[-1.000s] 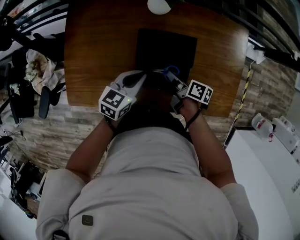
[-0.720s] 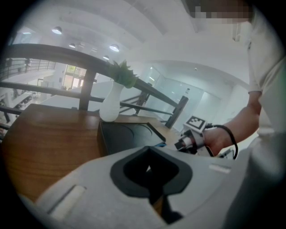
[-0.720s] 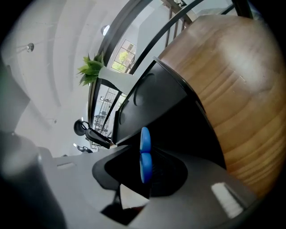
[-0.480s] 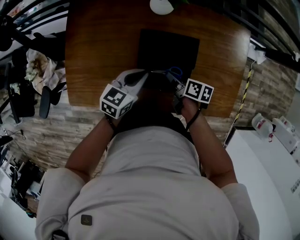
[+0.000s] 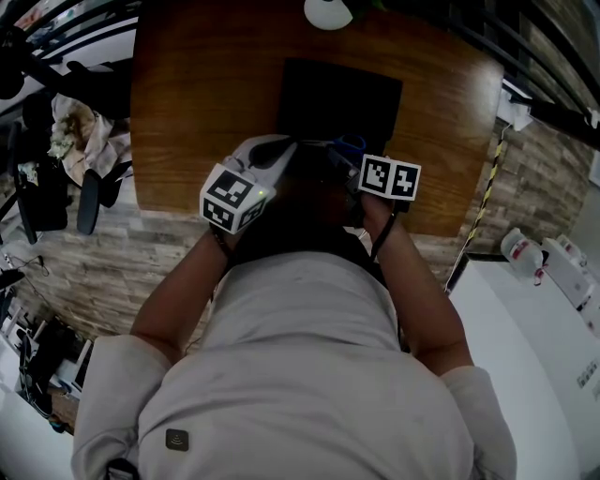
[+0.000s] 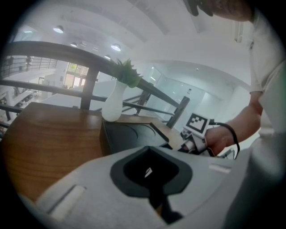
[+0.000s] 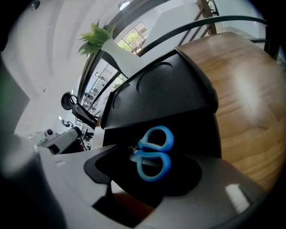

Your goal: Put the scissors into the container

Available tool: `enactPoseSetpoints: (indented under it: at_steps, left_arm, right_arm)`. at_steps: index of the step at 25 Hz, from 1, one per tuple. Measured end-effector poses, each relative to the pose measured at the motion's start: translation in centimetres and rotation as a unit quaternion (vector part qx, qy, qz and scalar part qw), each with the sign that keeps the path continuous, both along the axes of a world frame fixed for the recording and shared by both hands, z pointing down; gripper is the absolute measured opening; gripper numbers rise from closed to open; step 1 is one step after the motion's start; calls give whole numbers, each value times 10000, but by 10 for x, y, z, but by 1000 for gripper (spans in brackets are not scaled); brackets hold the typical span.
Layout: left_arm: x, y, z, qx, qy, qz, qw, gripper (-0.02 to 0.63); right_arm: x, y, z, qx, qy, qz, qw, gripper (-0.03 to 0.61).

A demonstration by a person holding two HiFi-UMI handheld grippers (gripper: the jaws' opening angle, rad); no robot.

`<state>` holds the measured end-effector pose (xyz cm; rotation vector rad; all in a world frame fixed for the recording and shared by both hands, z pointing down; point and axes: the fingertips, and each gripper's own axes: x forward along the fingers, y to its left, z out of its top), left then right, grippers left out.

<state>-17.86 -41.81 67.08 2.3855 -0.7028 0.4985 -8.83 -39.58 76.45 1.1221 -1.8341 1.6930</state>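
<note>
The blue-handled scissors [image 7: 152,153] stand between the jaws of my right gripper [image 7: 147,174], right in front of the black container's [image 7: 165,89] near wall. These jaws have just been opening and now stand apart, with the wooden table showing through the gap below. In the head view the blue handles [image 5: 349,145] peek out at the container's [image 5: 342,94] near edge, just ahead of my right gripper [image 5: 345,161]. My left gripper [image 5: 281,150] hangs to the left of it. Its jaws [image 6: 151,174] meet in a thin seam with nothing between them.
A white vase [image 5: 326,11] with a green plant stands behind the container at the table's far edge. Bare wooden tabletop [image 5: 206,84] stretches to the left. A railing runs beyond the table, and chairs and clutter stand on the floor at the left.
My right gripper has rolled, its marker cube turning to show two faces, and has edged slightly toward the container. The left gripper has stayed put.
</note>
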Motion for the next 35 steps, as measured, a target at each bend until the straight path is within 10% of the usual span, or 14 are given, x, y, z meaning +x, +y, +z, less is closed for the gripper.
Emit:
enactPoseSetpoints:
  at_steps: [35]
  left_arm:
    - [25,20,-15,60,-3,16,10000,2]
  right_arm:
    - [11,33,-9,-105,184,-316,9993,379]
